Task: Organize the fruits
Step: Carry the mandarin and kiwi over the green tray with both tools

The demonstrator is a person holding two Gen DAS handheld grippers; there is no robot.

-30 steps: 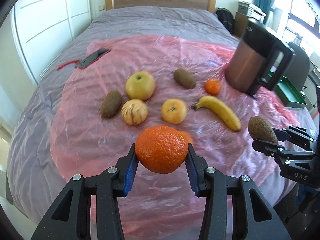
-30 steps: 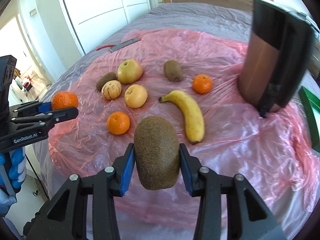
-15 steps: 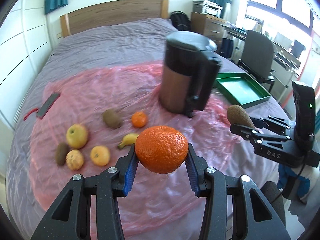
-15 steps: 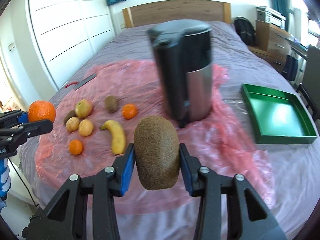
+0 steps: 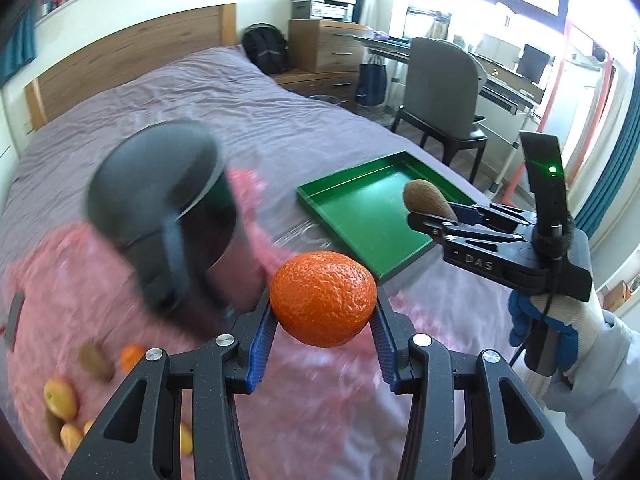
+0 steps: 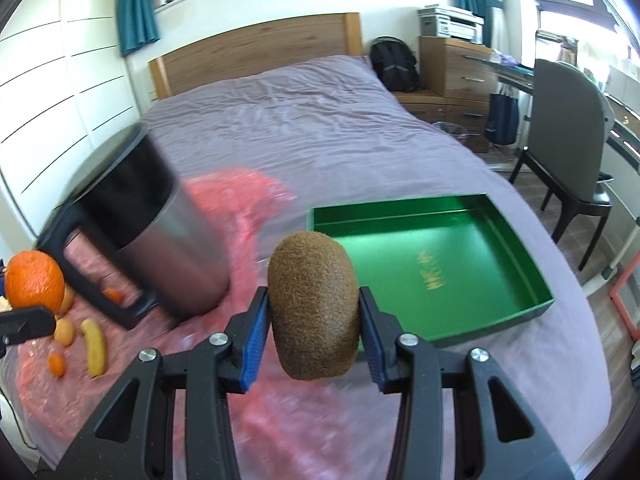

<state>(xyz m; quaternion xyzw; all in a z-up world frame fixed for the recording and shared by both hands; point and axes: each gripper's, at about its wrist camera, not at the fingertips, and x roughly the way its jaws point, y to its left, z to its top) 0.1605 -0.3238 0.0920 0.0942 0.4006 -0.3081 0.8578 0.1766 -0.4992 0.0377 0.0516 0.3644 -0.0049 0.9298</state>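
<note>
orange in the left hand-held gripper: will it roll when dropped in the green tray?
Probably: the orange looks round and the green tray has a flat, glossy floor. Its raised walls should stop it. Pebbled peel likely grips the pads.

Orange mandarin [image 5: 323, 298], brown kiwi [image 6: 313, 311], green tray [image 6: 516, 236]

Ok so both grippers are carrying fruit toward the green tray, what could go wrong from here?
The kettle stands tall beside the left gripper, so a swing could clip it. The orange and the kiwi are round, pinched only at the sides, and could slip. The green tray is shallow, so dropped fruit might roll out.
</note>
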